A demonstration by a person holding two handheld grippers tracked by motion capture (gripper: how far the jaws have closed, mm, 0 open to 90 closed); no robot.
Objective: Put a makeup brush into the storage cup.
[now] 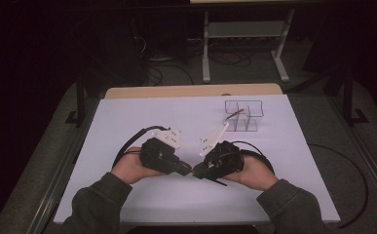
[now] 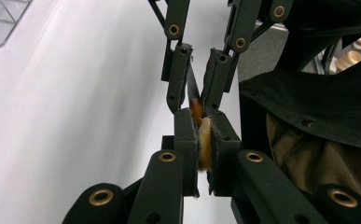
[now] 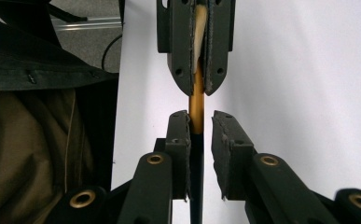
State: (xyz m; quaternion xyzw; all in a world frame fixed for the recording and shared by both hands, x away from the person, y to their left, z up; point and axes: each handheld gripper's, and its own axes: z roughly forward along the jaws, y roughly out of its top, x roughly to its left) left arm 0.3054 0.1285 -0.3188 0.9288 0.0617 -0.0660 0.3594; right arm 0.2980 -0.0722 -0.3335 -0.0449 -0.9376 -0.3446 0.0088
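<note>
A small brush spans the two grippers, which meet tip to tip at the table's front middle. It has pale bristles (image 2: 205, 148), a golden-brown collar (image 3: 196, 99) and a thin black handle (image 1: 220, 183). My left gripper (image 1: 187, 169) is shut on the bristle end; in the left gripper view its pads (image 2: 185, 135) press on the tuft. My right gripper (image 3: 200, 135) stands around the handle with its jaws slightly apart. The handle lies against one pad (image 3: 178, 140), and a gap shows on the other side. The handle's tail pokes out under the right gripper (image 1: 198, 172).
A clear compartment box (image 1: 244, 116) stands at the back right of the white table sheet (image 1: 127, 122), with a thin stick-like thing (image 1: 238, 112) leaning in it. A cable loops from each gripper. A dark-sleeved forearm comes in from the front edge on each side.
</note>
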